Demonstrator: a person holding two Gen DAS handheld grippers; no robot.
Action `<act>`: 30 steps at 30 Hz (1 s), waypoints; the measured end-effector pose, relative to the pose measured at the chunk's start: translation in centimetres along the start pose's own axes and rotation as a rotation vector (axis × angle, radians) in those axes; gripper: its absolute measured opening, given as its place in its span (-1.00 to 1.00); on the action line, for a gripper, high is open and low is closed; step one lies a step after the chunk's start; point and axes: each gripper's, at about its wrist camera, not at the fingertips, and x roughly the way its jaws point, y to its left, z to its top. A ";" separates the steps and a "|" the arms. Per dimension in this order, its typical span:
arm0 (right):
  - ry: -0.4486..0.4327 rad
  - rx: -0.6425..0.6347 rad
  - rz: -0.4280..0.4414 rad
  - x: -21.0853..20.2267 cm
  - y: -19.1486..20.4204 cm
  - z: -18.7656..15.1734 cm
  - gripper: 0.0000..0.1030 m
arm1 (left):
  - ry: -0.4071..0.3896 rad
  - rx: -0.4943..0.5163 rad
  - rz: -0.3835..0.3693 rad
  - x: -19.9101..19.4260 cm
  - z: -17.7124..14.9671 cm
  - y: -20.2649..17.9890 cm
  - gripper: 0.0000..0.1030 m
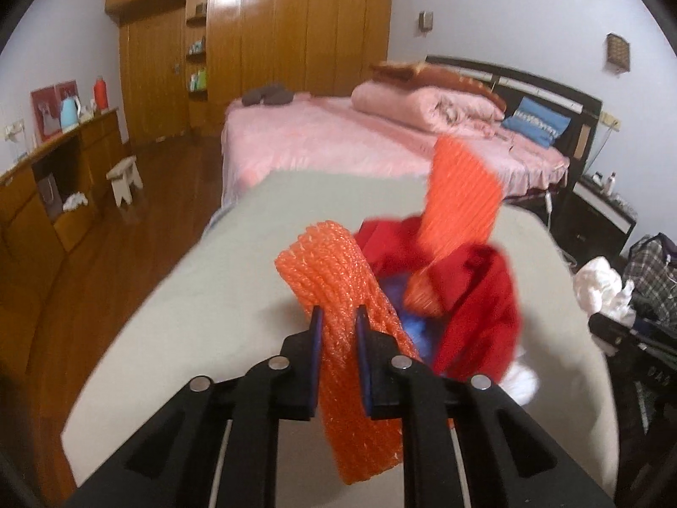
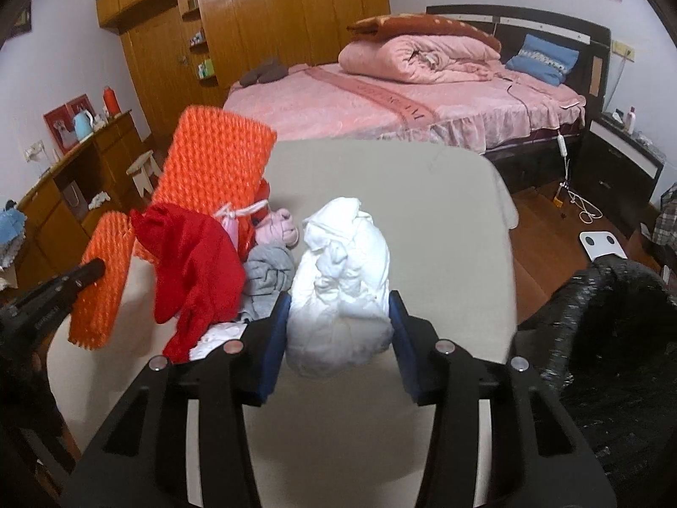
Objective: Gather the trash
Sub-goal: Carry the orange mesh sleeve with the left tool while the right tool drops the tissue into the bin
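In the left wrist view, your left hand-held gripper (image 1: 337, 317) was pinched nearly closed on a folded strip of orange foam fruit netting (image 1: 338, 321), which hung above the pale cloth-covered counter (image 1: 190, 296); a second, blurred orange netting piece (image 1: 459, 194) rose behind a crumpled red cloth (image 1: 478, 296). To lift well, you needed to keep the pinch firm on the fold so the light netting could not slide out, and raise it clear of the red cloth before carrying it off. That gripper was tilted downward toward the counter. In the right wrist view, your right hand-held gripper (image 2: 339, 305) stood partly closed with both pads pressing a crumpled white plastic bag (image 2: 342, 279), held just above the counter. Beside it lay a grey cloth (image 2: 268, 273) and a pink bundle (image 2: 281, 226). A dark woven basket (image 2: 613, 317) sat to the right, likely the bin. This gripper also pointed downward; you needed to keep squeezing evenly so the soft bag stayed put.
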 end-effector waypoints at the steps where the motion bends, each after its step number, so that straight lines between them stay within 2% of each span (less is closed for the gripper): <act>1: -0.010 0.005 -0.003 -0.7 -0.3 0.1 -0.14 | -0.019 0.005 -0.006 -0.8 0.5 -0.3 -0.72; 5: -0.048 0.022 -0.019 -3.3 -1.6 -0.1 -0.14 | -0.075 0.027 -0.058 -3.3 2.3 -2.5 -0.72; 9: -0.089 0.052 -0.055 -6.2 -3.8 -0.5 -0.14 | -0.104 0.069 -0.150 -5.2 3.3 -6.1 -0.72; 19: -0.127 0.157 -0.200 -11.7 -10.8 -3.6 -0.13 | -0.073 0.200 -0.389 -6.3 2.4 -16.1 -0.72; 23: -0.122 0.219 -0.279 -13.5 -14.3 -5.6 -0.13 | -0.064 0.252 -0.460 -6.2 1.8 -19.8 -0.72; 30: -0.116 0.291 -0.385 -15.4 -18.3 -8.9 -0.11 | -0.052 0.325 -0.578 -6.6 0.9 -26.1 -0.72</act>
